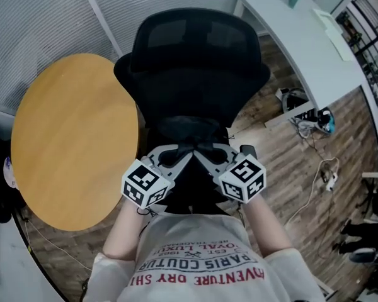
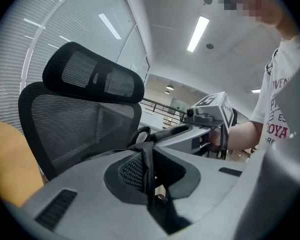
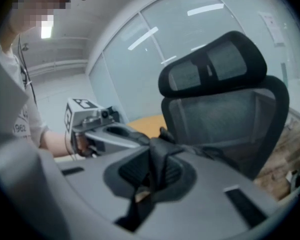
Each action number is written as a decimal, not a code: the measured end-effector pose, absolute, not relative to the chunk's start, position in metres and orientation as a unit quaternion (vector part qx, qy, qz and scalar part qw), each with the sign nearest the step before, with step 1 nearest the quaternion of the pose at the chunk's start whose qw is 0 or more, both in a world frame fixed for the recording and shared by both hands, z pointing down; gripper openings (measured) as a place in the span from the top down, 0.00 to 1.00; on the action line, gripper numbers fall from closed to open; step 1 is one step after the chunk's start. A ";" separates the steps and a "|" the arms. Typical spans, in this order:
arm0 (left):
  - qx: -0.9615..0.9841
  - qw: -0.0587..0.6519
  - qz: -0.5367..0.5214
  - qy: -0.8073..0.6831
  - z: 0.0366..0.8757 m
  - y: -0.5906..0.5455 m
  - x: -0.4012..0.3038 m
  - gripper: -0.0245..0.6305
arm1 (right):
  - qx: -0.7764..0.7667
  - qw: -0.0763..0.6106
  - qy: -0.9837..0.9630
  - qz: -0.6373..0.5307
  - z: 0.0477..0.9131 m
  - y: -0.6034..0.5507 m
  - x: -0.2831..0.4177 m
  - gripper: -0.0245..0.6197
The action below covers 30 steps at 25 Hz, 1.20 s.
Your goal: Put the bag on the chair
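straps of the black bag point(image 1: 190, 180) are running up into both tools: the left gripper point(image 1: 181, 158) is clamping a thin black strap point(image 2: 148, 159) between nearly closed jaws, and the right gripper point(image 1: 204, 158) is pinching its own strap point(image 3: 157, 159) the same way. the two tips are pointing almost nose to nose, so the bag is hanging straight beneath them, neither hand nearer. the chair point(image 1: 198, 49) is lying directly ahead, backrest facing the jaws. black on black is making it unclear whether the bag is touching the seat. the coming move is probably calling for a straight lowering, perhaps slightly forward.
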State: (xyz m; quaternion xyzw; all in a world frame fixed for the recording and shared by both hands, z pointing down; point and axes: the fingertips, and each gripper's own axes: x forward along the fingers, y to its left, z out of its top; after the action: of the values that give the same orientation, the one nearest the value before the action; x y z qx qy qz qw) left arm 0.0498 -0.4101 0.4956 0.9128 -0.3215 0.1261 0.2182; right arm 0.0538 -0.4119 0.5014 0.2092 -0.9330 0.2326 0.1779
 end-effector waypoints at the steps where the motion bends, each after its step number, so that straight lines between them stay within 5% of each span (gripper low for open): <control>1: 0.910 0.221 0.131 -0.324 0.500 -0.414 0.050 0.88 | 0.203 0.183 -0.932 0.237 0.506 -0.416 0.053 0.89; 30: 0.859 0.323 0.156 -0.364 0.609 -0.446 0.052 0.87 | 0.168 0.263 -0.909 0.278 0.606 -0.446 0.062 0.89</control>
State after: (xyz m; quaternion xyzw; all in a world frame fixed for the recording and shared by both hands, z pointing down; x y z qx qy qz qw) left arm 0.0524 -0.4461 0.6094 0.8595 -0.3642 0.1556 0.3232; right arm 0.0621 -0.4460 0.6058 0.1677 -0.9085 0.2777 0.2634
